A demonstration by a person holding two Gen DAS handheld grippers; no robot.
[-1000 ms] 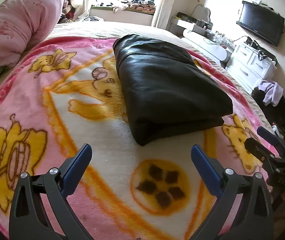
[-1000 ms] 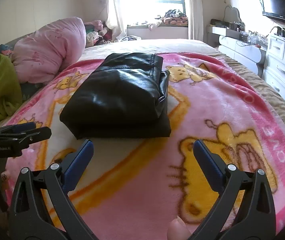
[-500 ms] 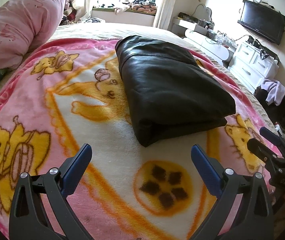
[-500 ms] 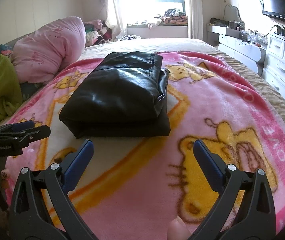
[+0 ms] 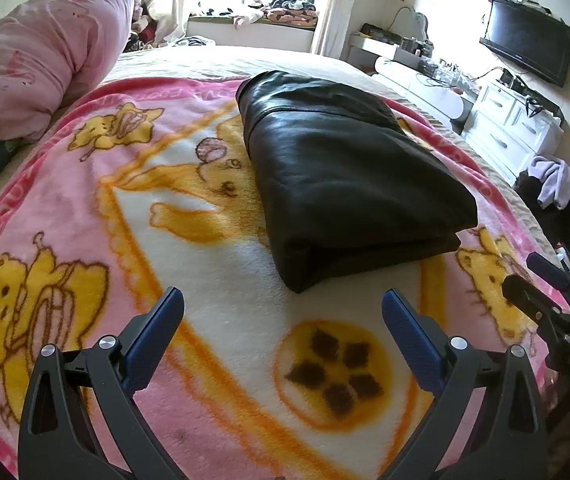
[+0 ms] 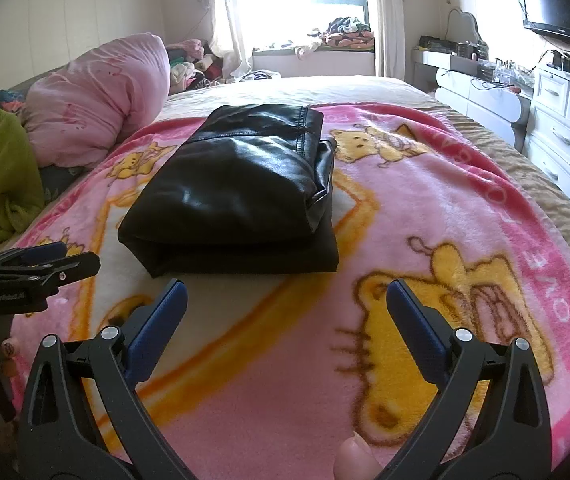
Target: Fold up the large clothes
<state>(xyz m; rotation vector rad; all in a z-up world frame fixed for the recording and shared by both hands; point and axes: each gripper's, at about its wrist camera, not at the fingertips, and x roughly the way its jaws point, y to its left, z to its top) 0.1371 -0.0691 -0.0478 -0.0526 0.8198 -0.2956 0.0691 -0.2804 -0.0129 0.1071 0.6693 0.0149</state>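
Note:
A black leather garment [image 5: 345,172] lies folded into a thick rectangle on a pink cartoon blanket [image 5: 85,208]; it also shows in the right wrist view [image 6: 241,196]. My left gripper [image 5: 283,300] is open and empty, hovering short of the garment's near edge. My right gripper [image 6: 287,294] is open and empty, just short of the garment's near right corner. Each gripper appears at the edge of the other's view: the right one [image 5: 541,284], the left one [image 6: 45,262].
A pink duvet roll [image 6: 101,100] and green cloth [image 6: 9,176] lie at the bed's left. White drawers [image 6: 561,128], a desk and a wall TV [image 5: 529,38] stand to the right. Clothes hang on a chair [image 5: 553,184]. A window is beyond the bed.
Both grippers drifted slightly back from the garment and stayed open. The garment has not moved.

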